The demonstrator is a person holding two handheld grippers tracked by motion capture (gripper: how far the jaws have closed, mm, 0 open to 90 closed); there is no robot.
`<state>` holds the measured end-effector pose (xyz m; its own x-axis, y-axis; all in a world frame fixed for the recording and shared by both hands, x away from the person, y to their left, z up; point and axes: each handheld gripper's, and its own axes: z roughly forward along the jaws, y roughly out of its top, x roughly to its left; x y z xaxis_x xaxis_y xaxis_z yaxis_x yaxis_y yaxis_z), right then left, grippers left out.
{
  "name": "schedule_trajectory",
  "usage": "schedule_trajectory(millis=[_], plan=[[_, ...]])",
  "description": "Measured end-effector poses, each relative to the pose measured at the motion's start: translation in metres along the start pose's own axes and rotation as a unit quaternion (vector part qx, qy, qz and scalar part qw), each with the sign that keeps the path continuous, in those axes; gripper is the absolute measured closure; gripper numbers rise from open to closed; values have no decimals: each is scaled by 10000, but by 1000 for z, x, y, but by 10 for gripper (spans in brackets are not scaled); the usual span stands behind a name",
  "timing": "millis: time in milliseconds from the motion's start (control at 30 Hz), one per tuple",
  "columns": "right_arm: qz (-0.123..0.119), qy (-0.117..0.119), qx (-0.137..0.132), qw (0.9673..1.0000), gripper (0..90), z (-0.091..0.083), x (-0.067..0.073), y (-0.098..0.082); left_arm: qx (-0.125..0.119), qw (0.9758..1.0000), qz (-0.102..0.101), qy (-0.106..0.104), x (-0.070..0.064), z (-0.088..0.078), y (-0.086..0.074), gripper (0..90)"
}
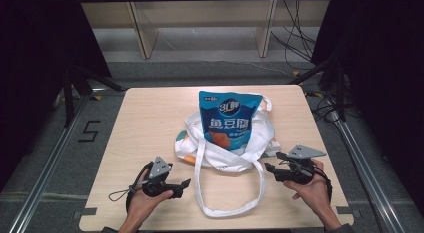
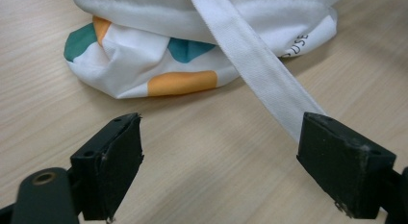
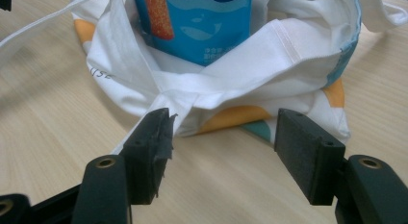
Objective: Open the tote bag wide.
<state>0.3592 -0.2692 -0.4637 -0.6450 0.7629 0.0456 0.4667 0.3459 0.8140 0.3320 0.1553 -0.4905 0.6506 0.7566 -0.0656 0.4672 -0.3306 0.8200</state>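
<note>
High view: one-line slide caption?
Blue snack bag upright in white tote bag, open hand-held grippers left and right.

Pale wooden rectangular worktop mid-frame on grey carpeted floor; light wooden shelving top centre; black cables upper right.

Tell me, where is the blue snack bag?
In the high view the blue snack bag stands upright inside the white tote bag at the middle of the wooden table, ahead of both grippers.
</note>
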Motion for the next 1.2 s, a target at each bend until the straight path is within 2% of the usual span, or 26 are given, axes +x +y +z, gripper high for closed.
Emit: schedule_trajectory(millis=[33,67,167,233,267,300,367,400,433,467,500,533,567,600,700,733,767,800,833,867,967,1000,1067,1133,1167,1200], plan=[[62,-29,-15,10000,386,-1,2,-2,102,9999,19,-21,-1,-2,-1,150],[-43,-37,-42,10000,384,-3,0,-3,-25,9999,-115,-13,-4,0,-2,150],[119,-10,-23,9999,379,-6,5,-9,75,10000,-27,6,-6,-5,-4,150],[7,10,11,10000,378,-8,5,-11,65,9999,112,10,-6,-6,-4,150],[126,-8,8,9999,377,-8,8,-12,-9,9999,-105,2,-9,-6,-5,150],[0,12,-24,10000,376,-8,7,-13,99,9999,59,10,-8,-8,-5,150],[-64,-28,-53,10000,372,-10,9,-15,-27,9999,-115,3,-12,-8,-7,150],[62,18,28,10000,370,-12,11,-16,82,9999,55,17,-10,-10,-7,150],[50,31,-22,10000,368,-12,11,-17,98,9999,69,13,-11,-11,-7,150],[122,10,1,9999,364,-13,13,-18,-40,9999,-98,6,-14,-9,-8,150],[54,56,25,10000,356,-13,12,-19,79,9999,127,40,-12,-12,-8,150],[65,20,10,10000,353,-14,13,-20,76,9998,175,22,-12,-12,-9,150],[146,39,41,9999,350,-15,14,-21,25,10000,3,10,-15,-12,-10,150],[43,63,-25,10000,346,-14,13,-23,89,9999,93,-22,-15,-13,-10,150],[32,83,21,10000,334,-17,13,-25,45,9999,102,-42,-20,-12,-12,149],[202,27,40,9998,334,-18,17,-27,163,9996,203,-61,-20,-14,-12,149],[165,43,55,9998,334,-19,16,-28,23,9999,86,-66,-23,-12,-13,150],[204,51,35,9998,334,-20,17,-29,147,9996,231,-50,-22,-14,-13,149],[120,25,31,9999,334,-21,16,-30,44,9999,87,-69,-25,-13,-14,149],[114,52,25,9999,334,-22,15,-31,145,9997,203,-76,-24,-14,-14,150],[107,34,48,9999,333,-25,16,-33,128,9997,192,-97,-27,-14,-16,150],[172,82,25,9998,332,-25,17,-35,174,9994,289,-88,-27,-16,-16,150],[266,59,98,9996,330,-27,20,-37,151,9996,243,-76,-29,-16,-17,150],[145,32,117,9998,329,-28,19,-39,154,9991,374,-89,-29,-17,-17,150],[220,77,92,9997,328,-28,22,-40,127,9992,377,-93,-29,-17,-18,149],[86,94,85,9999,326,-29,20,-41,150,9995,267,-79,-31,-17,-19,150]])
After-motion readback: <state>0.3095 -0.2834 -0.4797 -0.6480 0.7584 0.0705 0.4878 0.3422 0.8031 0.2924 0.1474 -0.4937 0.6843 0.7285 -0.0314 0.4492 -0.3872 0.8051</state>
